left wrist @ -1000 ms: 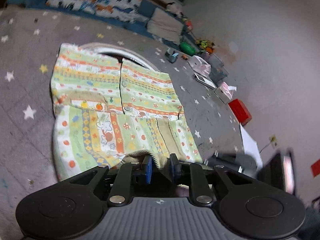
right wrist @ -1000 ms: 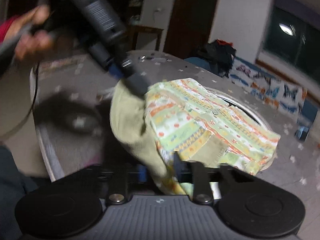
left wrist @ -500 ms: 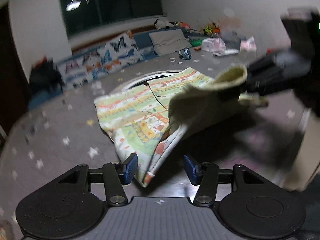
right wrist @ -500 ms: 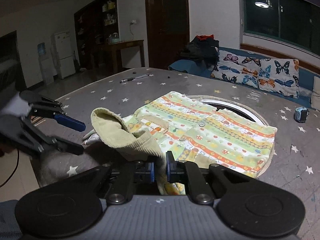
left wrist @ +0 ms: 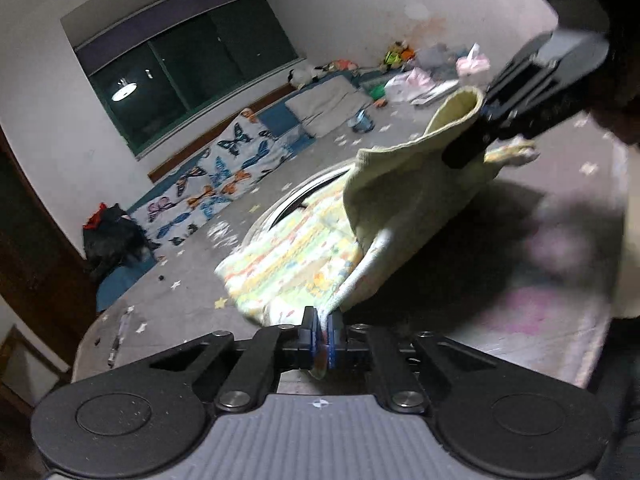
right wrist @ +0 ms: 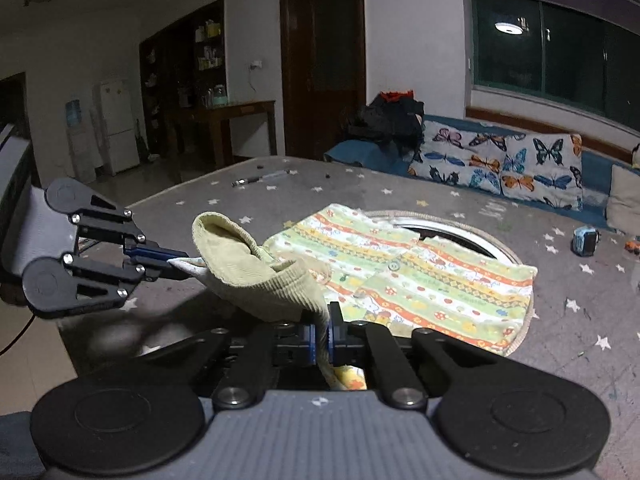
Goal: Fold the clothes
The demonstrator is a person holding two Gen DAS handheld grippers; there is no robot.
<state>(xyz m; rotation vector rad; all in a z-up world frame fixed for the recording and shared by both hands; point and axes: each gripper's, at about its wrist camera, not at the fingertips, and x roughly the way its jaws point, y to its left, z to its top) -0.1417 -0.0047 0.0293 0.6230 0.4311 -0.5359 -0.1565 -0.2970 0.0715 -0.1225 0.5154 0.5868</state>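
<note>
A child's striped, patterned garment (right wrist: 420,276) lies on the grey star-print table (right wrist: 560,312), with one olive corduroy part (right wrist: 248,276) lifted off it. My right gripper (right wrist: 322,326) is closing tight, its pads pressed on the corduroy edge right at the camera. My left gripper (right wrist: 176,262) comes in from the left, its jaws closing on the pale hem beside the corduroy. In the left wrist view my left gripper (left wrist: 323,320) pinches that hem, and the right gripper (left wrist: 486,120) holds the raised corduroy (left wrist: 412,184) at upper right. The cloth hangs between the two.
A white ring (right wrist: 472,236) shows from under the far side of the garment. A pen (right wrist: 260,178) lies at the far edge and a small blue object (right wrist: 585,240) to the right. Butterfly cushions (right wrist: 500,164) line the wall beyond. The table edge runs near the left.
The left gripper let go of the corduroy fold, opened wide, rolled round, and has shut on the garment's hem. The right gripper rose a little, still holding the corduroy.
</note>
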